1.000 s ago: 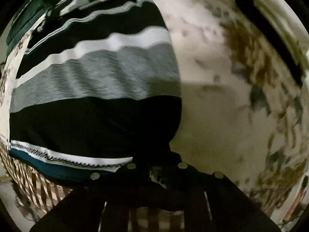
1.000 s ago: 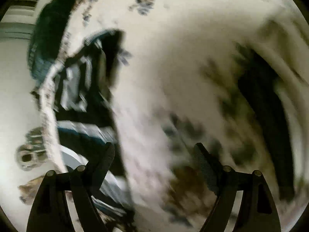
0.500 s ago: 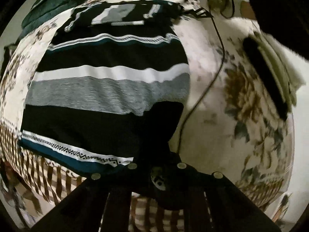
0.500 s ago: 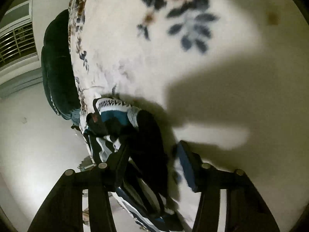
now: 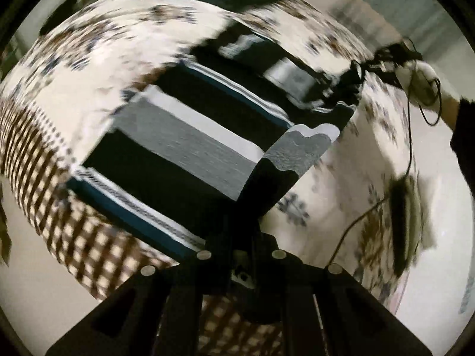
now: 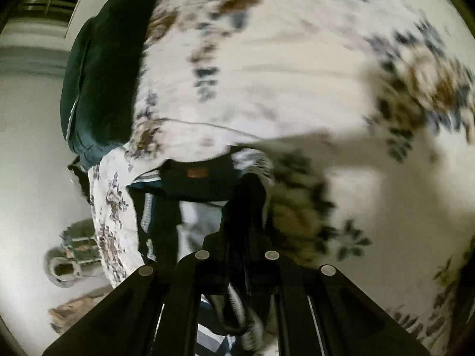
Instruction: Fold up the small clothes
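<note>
A small striped garment (image 5: 190,136), black, grey, white and teal, lies on a floral bedsheet (image 5: 98,44). My left gripper (image 5: 240,234) is shut on its near black corner, and the edge beside it is lifted and turned over. In the left wrist view my right gripper (image 5: 353,74) grips the garment's far corner. In the right wrist view my right gripper (image 6: 242,204) is shut on a dark bunched corner of the garment (image 6: 196,178), whose collar label shows.
A dark green pillow (image 6: 101,71) lies at the bed's head. A checked brown bed skirt (image 5: 74,231) hangs over the near edge. A black cable (image 5: 409,136) runs across the sheet. A pale object (image 6: 62,264) stands on the floor beside the bed.
My right gripper has shut on the garment's far corner. Both grippers have lifted their corners, so the right edge of the garment now curls up. Both views have rotated.
</note>
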Tool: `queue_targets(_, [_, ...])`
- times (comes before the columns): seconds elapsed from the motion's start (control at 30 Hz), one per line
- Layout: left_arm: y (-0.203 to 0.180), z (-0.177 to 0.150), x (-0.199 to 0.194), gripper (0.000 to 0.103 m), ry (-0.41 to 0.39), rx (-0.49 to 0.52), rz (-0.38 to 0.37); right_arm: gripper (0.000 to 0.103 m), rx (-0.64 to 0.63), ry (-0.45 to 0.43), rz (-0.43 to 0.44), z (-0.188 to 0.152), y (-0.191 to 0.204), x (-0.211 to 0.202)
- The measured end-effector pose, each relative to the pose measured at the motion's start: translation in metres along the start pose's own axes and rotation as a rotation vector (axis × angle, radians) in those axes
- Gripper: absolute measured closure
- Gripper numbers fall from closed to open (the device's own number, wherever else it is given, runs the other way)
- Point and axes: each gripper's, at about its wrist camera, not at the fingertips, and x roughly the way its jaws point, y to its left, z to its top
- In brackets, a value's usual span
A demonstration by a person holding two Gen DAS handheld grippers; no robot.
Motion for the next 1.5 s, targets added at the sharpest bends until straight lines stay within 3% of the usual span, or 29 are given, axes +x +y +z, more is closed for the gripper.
queue_targets(0.17, [0.080,0.026,0.001,0.096,-0.006,-0.134,-0.043,0.096,-0.062,0.013,-0.053,0.000,0.101,0.035])
queue_targets(0.27, [0.117,0.036,0.013,0.096,0.009,-0.191,-0.069,0.096,-0.130,0.033,-0.135,-0.001,0.174,0.090])
queue_targets(0.4, [0.163,0.045,0.027,0.096,0.027,-0.280,-0.116,0.096,-0.151,0.054,-0.239,-0.006,0.234,0.164])
queue_targets(0.57, [0.210,0.057,0.038,0.096,0.050,-0.322,-0.138,0.096,-0.180,0.078,-0.347,-0.017,0.283,0.238])
queue_targets(0.77, [0.252,0.066,0.058,0.096,0.093,-0.315,-0.144,0.096,-0.185,0.091,-0.402,-0.027,0.303,0.290])
queue_targets(0.9, [0.262,0.069,0.068,0.087,0.141,-0.287,-0.231,0.090,-0.204,0.114,-0.388,-0.040,0.303,0.291])
queue_targets(0.97, [0.269,0.069,0.069,0.077,0.179,-0.284,-0.239,0.066,-0.202,0.155,-0.301,-0.060,0.295,0.273])
queue_targets(1.07, [0.275,0.070,0.063,0.056,0.187,-0.281,-0.240,0.046,-0.248,0.169,-0.249,-0.105,0.280,0.236])
queue_targets(1.27, [0.270,0.076,0.058,0.052,0.157,-0.216,-0.189,0.043,-0.260,0.247,-0.282,-0.269,0.184,0.180])
queue_targets(1.33, [0.267,0.077,0.063,0.052,0.148,-0.192,-0.172,0.043,-0.188,0.307,-0.276,-0.335,0.136,0.179])
queue_targets(1.43, [0.258,0.079,0.077,0.052,0.150,-0.152,-0.149,0.043,-0.032,0.382,-0.194,-0.413,0.078,0.187])
queue_targets(1.5, [0.250,0.079,0.086,0.062,0.144,-0.129,-0.142,0.043,0.060,0.399,-0.130,-0.452,0.051,0.194])
